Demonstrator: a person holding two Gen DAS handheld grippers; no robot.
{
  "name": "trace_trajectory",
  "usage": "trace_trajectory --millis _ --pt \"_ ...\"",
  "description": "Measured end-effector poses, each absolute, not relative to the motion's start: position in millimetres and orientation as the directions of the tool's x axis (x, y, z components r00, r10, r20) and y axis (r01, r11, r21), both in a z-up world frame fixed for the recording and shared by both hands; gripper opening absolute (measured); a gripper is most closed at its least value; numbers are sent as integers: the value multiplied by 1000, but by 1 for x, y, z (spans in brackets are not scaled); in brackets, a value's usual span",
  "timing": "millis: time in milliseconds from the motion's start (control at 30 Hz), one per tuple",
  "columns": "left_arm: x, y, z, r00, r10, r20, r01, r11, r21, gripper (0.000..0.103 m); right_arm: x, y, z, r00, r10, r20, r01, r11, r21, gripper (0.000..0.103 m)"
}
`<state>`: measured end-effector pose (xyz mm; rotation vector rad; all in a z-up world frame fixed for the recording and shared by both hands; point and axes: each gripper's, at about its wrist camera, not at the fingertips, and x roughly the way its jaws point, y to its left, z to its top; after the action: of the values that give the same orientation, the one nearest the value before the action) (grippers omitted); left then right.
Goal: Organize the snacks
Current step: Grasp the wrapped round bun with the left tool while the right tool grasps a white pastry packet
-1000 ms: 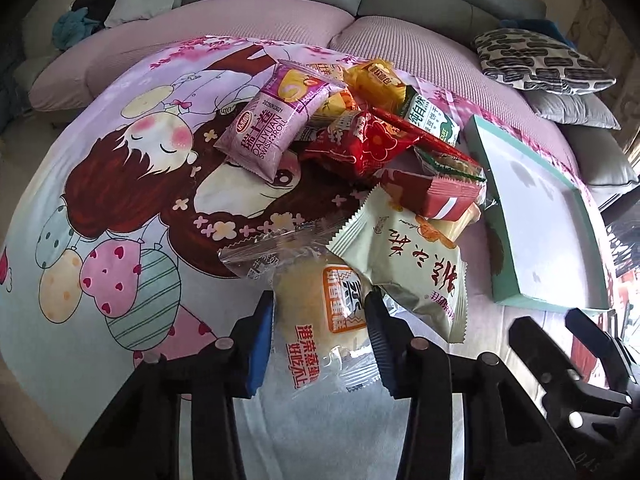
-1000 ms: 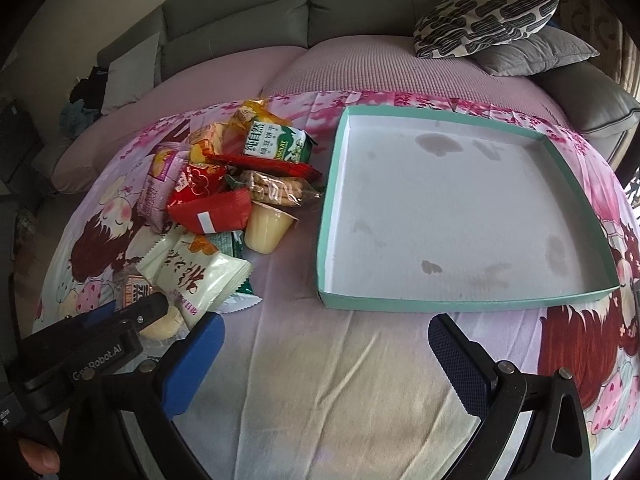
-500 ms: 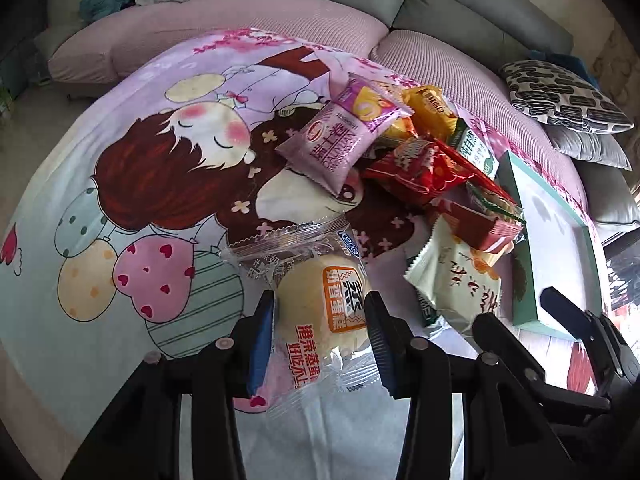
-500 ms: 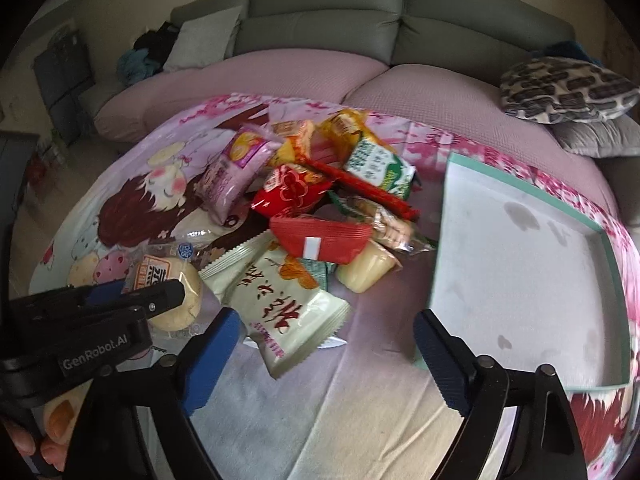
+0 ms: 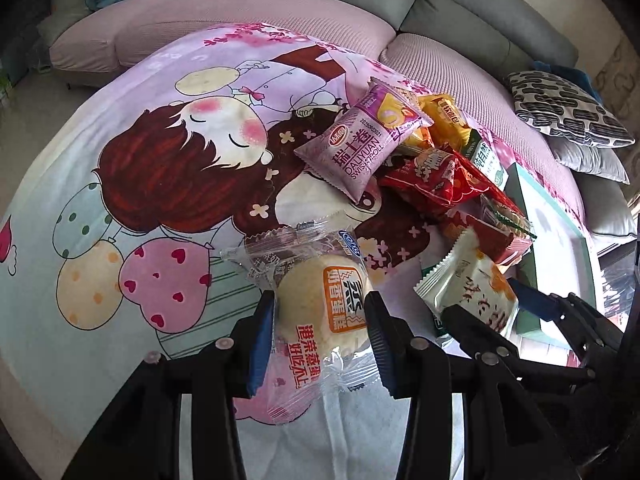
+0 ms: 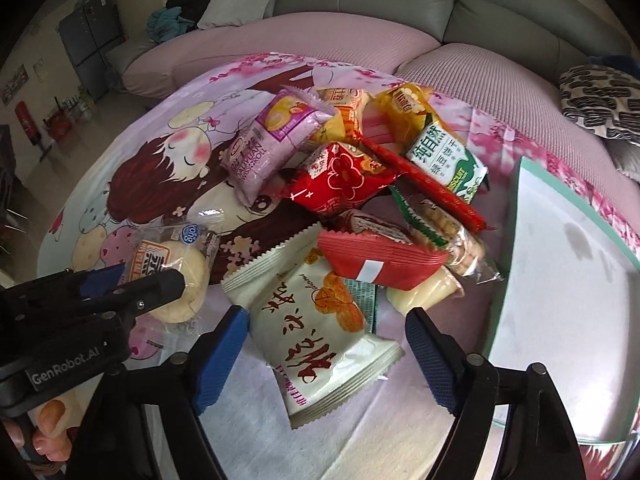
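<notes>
Blue pads of the left claw (image 5: 320, 336) clench 1 wrapped bun (image 5: 322, 312), while the right claw (image 6: 324, 356), just closing, straddles a cream packet (image 6: 320, 332) ungripped, probably bound for the tray (image 6: 560, 280) on its right.

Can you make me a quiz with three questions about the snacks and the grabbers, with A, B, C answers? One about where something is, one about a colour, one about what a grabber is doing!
1. Where is the flat white tray with the teal rim?
A. to the right of the snack pile
B. under the pile
C. on the sofa back

2. What colour is the puffy Swiss-roll packet?
A. blue
B. purple
C. black

3. What is the left gripper doing?
A. hanging open over nothing
B. squeezing a clear-wrapped round yellow steamed cake
C. holding the tray

Answers:
1 A, the tray lies right of the pile in the right wrist view.
2 B, its wrapper is purple.
3 B, both blue pads press the cake's sides.
</notes>
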<state>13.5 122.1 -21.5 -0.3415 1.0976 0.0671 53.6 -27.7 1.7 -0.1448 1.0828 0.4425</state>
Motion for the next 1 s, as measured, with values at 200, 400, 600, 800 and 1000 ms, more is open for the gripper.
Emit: trace_trajectory --millis 200,400,600,800,1000 --pt "13 119 -21 461 -99 -882 -212 953 -218 46 47 -23 -1 385 287 -877 -430 897 105 73" --pt "12 117 -20 461 -88 -883 -210 956 -205 46 37 -23 -6 383 278 -881 -423 900 100 70" --pt "12 109 -20 459 -84 -885 -193 962 -192 46 30 -36 -8 376 276 -885 -383 916 123 52" --pt "13 91 -19 455 -107 -884 -141 972 -190 46 28 -66 -16 338 286 -897 -269 942 199 49" --pt "12 81 -18 454 -108 -884 -123 976 -183 46 24 -87 -12 362 305 -881 -212 947 241 38"
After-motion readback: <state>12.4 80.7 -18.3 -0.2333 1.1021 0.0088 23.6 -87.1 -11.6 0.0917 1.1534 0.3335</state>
